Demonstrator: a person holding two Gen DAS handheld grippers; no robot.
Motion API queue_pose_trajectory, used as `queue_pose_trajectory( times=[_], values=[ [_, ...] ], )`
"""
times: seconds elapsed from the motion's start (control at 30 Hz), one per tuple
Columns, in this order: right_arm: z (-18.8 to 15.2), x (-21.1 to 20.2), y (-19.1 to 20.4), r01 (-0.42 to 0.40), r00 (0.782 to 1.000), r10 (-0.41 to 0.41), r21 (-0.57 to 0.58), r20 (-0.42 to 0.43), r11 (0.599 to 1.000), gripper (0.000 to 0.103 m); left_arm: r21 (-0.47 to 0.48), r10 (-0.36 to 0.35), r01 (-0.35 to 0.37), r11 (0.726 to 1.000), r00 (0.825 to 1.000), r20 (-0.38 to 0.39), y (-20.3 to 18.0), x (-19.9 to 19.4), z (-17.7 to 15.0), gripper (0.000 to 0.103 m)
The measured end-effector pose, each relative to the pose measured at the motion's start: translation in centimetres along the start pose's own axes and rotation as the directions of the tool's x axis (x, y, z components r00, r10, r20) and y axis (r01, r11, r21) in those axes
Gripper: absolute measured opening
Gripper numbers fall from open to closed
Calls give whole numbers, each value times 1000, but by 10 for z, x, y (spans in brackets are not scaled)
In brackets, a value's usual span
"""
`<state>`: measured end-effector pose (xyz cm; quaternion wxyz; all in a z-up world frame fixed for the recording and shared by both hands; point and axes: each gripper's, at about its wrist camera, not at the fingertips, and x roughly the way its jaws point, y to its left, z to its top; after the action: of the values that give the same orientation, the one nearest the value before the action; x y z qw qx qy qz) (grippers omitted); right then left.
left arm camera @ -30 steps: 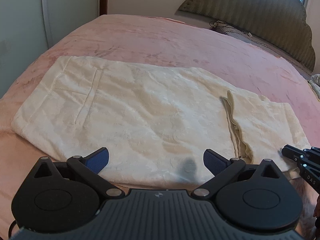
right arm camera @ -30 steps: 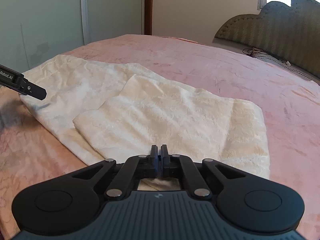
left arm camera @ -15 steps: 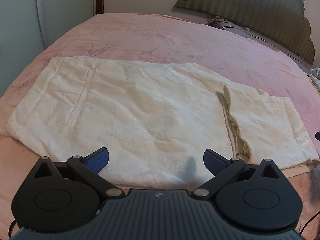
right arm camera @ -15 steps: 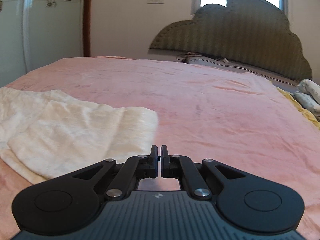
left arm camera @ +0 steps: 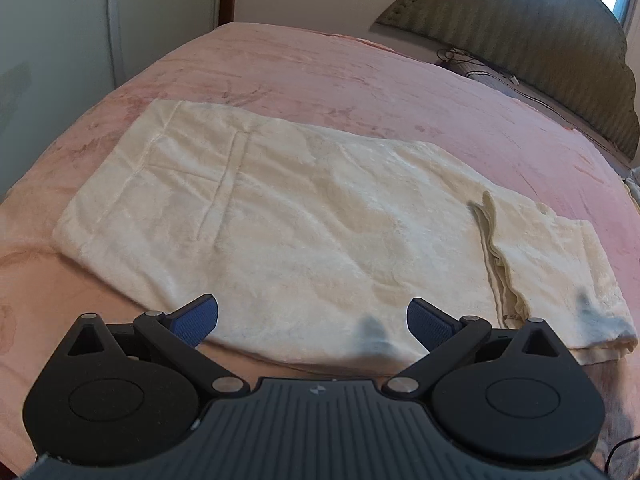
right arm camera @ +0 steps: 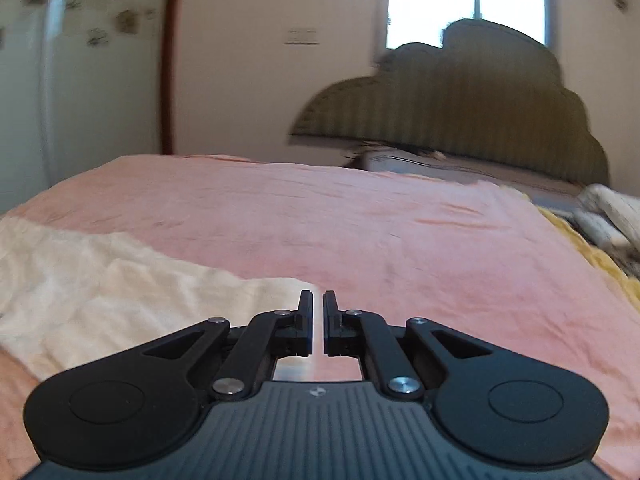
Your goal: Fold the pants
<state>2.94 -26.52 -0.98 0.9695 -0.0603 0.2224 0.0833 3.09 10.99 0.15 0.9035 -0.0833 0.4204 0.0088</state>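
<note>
Lifted right gripper [right arm camera: 317,322] now clears pants [right arm camera: 100,280], lying lower-left.

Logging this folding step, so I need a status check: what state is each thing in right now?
pants: lying flat on the bed, one end folded over, held by neither gripper
left gripper: fingers wide open, empty
right gripper: shut, empty
pink blanket: spread over the bed

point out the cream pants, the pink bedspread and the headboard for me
cream fleece pants [left arm camera: 320,220], left wrist view, on the flat middle of the fabric
pink plush bedspread [left arm camera: 320,68], left wrist view, on the bare stretch beyond the pants
olive scalloped padded headboard [right arm camera: 460,108], right wrist view, on its striped middle panel
</note>
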Motion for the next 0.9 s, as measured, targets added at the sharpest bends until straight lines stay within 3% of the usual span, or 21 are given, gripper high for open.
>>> queue_pose_trajectory(
  times=[0.07, 0.13, 0.3, 0.43, 0.57, 0.7, 0.73, 0.77, 0.8, 0.87, 0.9],
  values=[
    [5, 13, 54, -150, 989, 148, -94, -28, 984, 6, -40, 6, -6, 999, 1000, -2, 16, -5, 0, 101],
    [4, 28, 106, -288, 957, 280, -182, -70, 940, 7, -89, 11, -11, 996, 1000, -6, 35, -10, 0, 101],
    [-1, 47, 212, -476, 878, 449, -385, -164, 791, 7, -200, 29, -32, 979, 999, -18, 81, -18, -2, 101],
    [2, 59, 257, -482, 870, 463, -481, -166, 733, 7, -314, -12, 3, 949, 1000, -24, 110, -18, -3, 101],
    [9, 62, 277, -508, 854, 492, -479, -170, 716, 7, -403, -73, 59, 913, 997, -19, 128, -15, -2, 101],
    [6, 54, 288, -487, 860, 490, -515, -142, 706, 9, -443, -108, 96, 891, 994, -1, 137, -9, 5, 101],
    [6, 54, 288, -493, 857, 494, -510, -144, 705, 12, -456, -115, 102, 884, 993, 0, 138, -7, 7, 101],
    [6, 55, 289, -498, 855, 497, -502, -147, 707, 24, -468, -121, 107, 877, 993, 0, 140, -5, 8, 101],
    [5, 54, 290, -500, 853, 502, -493, -141, 712, 46, -478, -126, 112, 871, 992, 3, 143, -4, 9, 101],
    [4, 48, 290, -499, 847, 521, -503, -110, 705, 77, -487, -129, 115, 866, 992, 5, 144, -1, 11, 101],
    [2, 46, 291, -491, 844, 529, -532, -93, 690, 74, -488, -129, 114, 865, 992, 3, 144, 1, 13, 101]
  ],
)
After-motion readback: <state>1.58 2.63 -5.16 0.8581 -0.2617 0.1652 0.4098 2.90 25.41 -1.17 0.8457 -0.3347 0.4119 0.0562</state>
